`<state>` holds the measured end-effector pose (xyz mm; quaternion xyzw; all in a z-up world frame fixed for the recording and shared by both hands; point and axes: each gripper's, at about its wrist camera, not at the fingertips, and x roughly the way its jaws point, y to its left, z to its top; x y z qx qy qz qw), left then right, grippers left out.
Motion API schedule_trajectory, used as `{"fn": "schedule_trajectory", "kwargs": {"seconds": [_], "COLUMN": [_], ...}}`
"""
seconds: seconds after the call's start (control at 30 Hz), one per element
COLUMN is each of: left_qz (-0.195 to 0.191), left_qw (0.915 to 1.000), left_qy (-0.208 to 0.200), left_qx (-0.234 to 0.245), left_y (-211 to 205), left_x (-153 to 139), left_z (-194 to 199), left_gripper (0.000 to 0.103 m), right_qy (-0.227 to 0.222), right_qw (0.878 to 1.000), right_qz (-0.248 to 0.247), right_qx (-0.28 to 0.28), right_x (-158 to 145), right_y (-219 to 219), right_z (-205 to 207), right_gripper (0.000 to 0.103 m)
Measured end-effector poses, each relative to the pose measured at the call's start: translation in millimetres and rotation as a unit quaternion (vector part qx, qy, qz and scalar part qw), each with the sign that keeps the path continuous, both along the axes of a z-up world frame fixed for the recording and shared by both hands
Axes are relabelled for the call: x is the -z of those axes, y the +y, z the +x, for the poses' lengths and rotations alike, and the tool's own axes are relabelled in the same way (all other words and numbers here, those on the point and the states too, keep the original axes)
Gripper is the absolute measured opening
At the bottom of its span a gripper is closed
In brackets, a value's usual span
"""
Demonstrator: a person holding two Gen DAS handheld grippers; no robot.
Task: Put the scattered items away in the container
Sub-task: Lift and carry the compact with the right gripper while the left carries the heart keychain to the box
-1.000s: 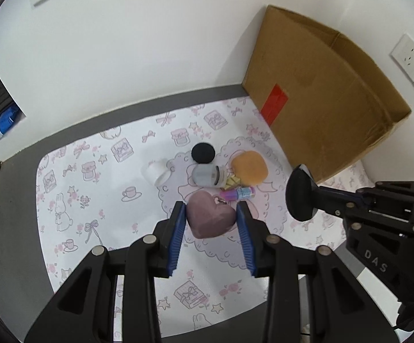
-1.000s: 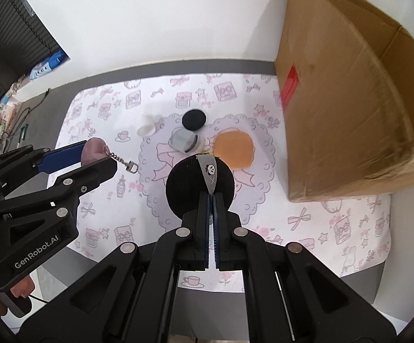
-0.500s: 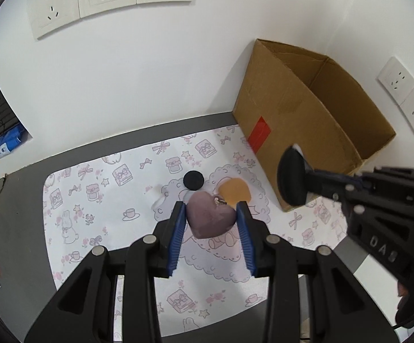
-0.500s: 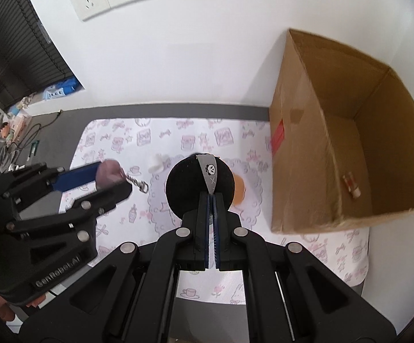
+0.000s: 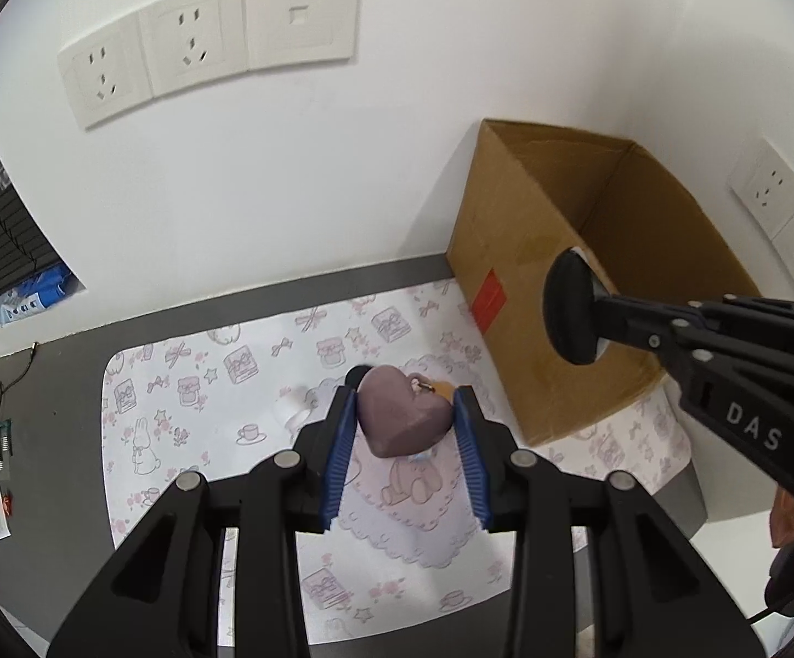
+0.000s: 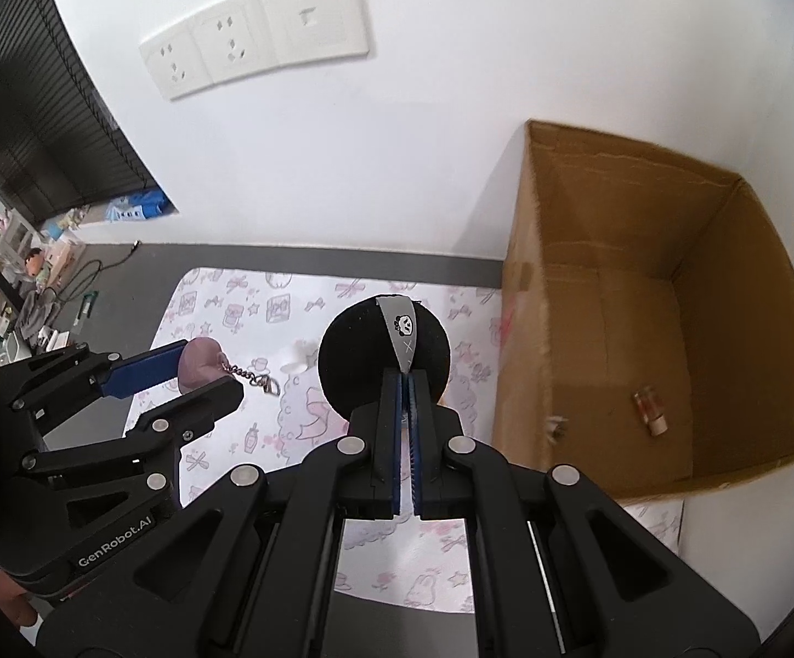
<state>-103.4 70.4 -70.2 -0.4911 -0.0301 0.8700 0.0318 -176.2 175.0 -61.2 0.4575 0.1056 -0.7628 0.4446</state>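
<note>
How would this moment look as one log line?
left gripper: holds heart charm | right gripper: holds black puff | box: open

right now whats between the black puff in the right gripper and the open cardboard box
Nothing solid. In the right wrist view the black round puff hangs above the patterned mat, beside the cardboard box; only air and mat separate them.

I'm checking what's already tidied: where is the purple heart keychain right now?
Not in the cardboard box yet: the purple heart keychain is clamped in the left hand-held gripper, held above the patterned mat, left of the box.
</note>
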Motion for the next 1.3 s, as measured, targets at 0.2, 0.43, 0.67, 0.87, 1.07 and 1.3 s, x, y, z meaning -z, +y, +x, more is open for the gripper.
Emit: {"fn": "schedule_trajectory", "kwargs": {"seconds": [0.2, 0.43, 0.67, 0.87, 1.07, 1.3], "left_qz": [-0.007, -0.005, -0.012, -0.01, -0.011, -0.011], "left_qw": [0.9999, 0.9996, 0.9991, 0.9986, 0.9982, 0.9977], "left_qy": [0.014, 0.022, 0.024, 0.022, 0.015, 0.007], "left_qx": [0.006, 0.016, 0.033, 0.047, 0.058, 0.066], "left_y": [32, 75, 115, 142, 165, 186], "left_x": [-13, -19, -21, -16, -8, 1], "left_z": [-15, -30, -45, -53, -60, -70], "left_gripper": [0.036, 0.035, 0.036, 0.035, 0.036, 0.036], "right_qy": [0.006, 0.006, 0.001, 0.0, -0.002, -0.013], "right_qw": [1.0, 0.999, 0.998, 0.998, 0.998, 0.998], "right_qz": [-0.016, -0.022, -0.019, -0.015, -0.008, 0.0], "right_qx": [0.011, 0.033, 0.055, 0.065, 0.068, 0.069], "right_x": [-10, -4, 7, 16, 23, 38], "right_y": [27, 65, 99, 120, 130, 136], "right_z": [-25, -62, -95, -114, -129, -141], "right_gripper": [0.002, 0.002, 0.002, 0.002, 0.002, 0.003]}}
